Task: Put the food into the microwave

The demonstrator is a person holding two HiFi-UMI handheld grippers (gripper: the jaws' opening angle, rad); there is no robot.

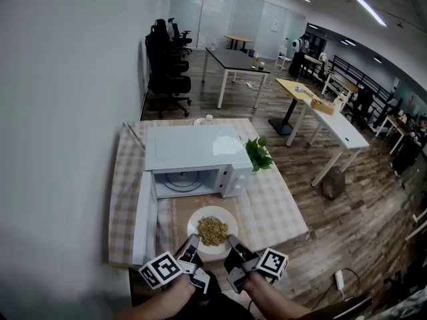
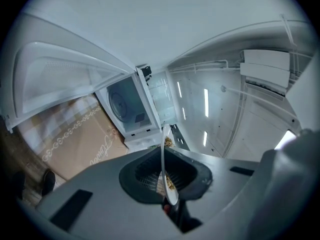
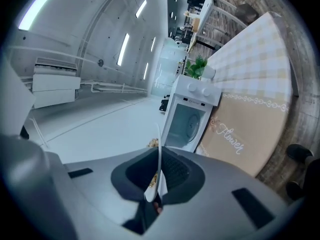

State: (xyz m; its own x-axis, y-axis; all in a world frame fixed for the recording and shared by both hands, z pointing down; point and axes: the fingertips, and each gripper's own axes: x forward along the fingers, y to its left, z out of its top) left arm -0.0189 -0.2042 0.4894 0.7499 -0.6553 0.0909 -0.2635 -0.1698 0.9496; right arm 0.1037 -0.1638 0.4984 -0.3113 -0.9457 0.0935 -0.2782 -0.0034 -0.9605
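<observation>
In the middle of the head view the microwave point(image 1: 200, 149) stands with its mouth wide open, and the hole holds just the round glass tray point(image 1: 182, 181), so there is room to go in. The short bit of brown mat point(image 1: 175, 213) between the white plate point(image 1: 212, 231) and that hole is bare, but the open door point(image 1: 142, 219) sticks out along the left side, with the wall point(image 1: 60, 125) further left. On the right the button panel point(image 1: 233, 179) and the green plant point(image 1: 259, 153) stand in the way, while the checked cloth point(image 1: 273, 205) at lower right is free.
</observation>
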